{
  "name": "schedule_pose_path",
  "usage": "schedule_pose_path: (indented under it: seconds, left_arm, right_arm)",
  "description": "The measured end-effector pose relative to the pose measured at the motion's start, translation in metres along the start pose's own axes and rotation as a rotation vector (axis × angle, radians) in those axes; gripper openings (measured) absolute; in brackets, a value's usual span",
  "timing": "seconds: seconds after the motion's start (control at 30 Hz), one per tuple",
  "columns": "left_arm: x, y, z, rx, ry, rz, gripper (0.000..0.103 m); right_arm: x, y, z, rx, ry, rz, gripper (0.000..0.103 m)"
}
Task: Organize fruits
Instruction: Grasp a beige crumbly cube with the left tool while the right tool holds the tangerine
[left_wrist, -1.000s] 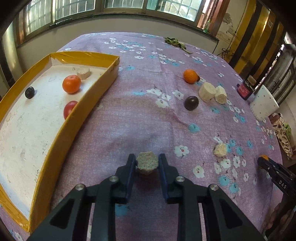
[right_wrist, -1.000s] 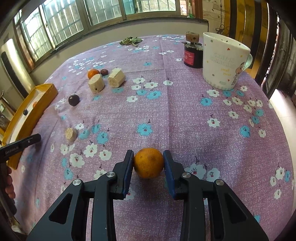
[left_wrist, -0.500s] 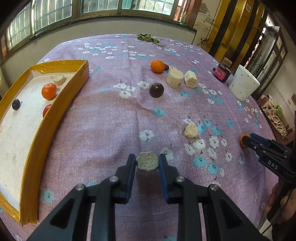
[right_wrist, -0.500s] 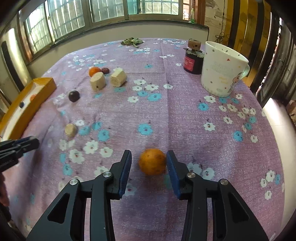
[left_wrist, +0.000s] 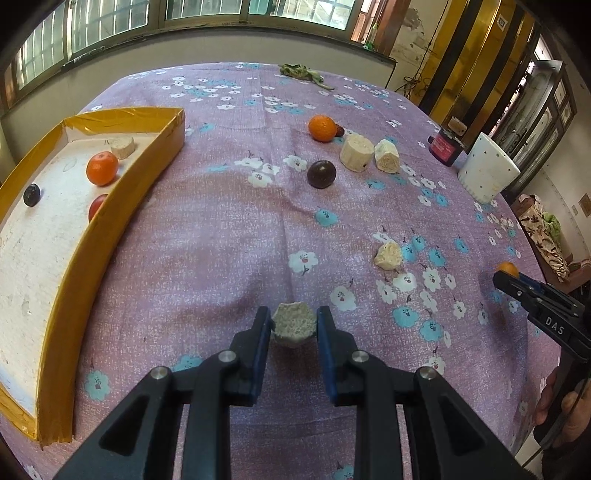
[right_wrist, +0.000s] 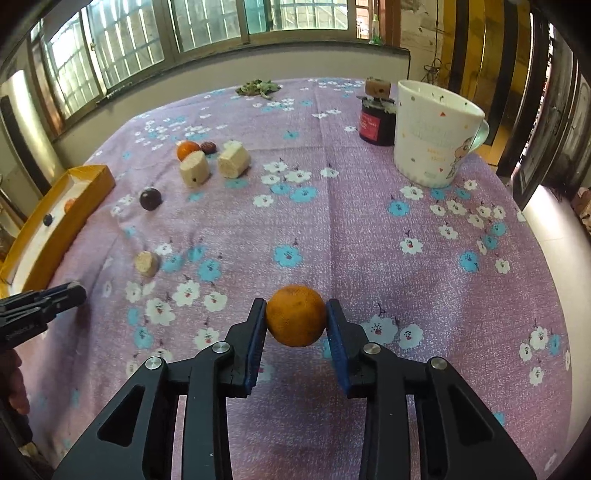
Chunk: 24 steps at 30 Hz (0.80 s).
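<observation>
My left gripper is shut on a pale beige fruit chunk above the purple flowered cloth. My right gripper is shut on an orange and holds it just over the cloth; it also shows at the right edge of the left wrist view. A yellow tray at the left holds an orange fruit, a red fruit, a dark berry and a beige chunk. Loose on the cloth lie an orange, a dark plum, two beige cylinders and a small chunk.
A white mug and a dark red-labelled jar stand at the far right of the table. Green leaves lie at the far edge. The table drops off to the right toward the floor.
The right gripper was open around the orange half a second ago and has now closed on it. The left gripper has swung back toward the tray, still holding the chunk.
</observation>
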<state>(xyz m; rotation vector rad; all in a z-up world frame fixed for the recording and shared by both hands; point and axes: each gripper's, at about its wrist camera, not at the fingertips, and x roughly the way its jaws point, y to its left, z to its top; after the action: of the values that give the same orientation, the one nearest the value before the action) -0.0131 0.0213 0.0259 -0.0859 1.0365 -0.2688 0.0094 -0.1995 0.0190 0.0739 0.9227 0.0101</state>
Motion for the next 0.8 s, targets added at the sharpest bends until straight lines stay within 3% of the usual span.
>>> schedule_pose_path:
  seconds: [0.37, 0.8]
  left_arm:
    - [-0.022, -0.001, 0.006, 0.039, -0.042, -0.008, 0.028]
    - [-0.046, 0.029, 0.011, 0.026, -0.078, 0.001, 0.027]
  right_arm:
    - [-0.017, 0.038, 0.007, -0.074, -0.039, 0.003, 0.031]
    - [-0.017, 0.092, 0.014, -0.139, -0.039, 0.041, 0.031]
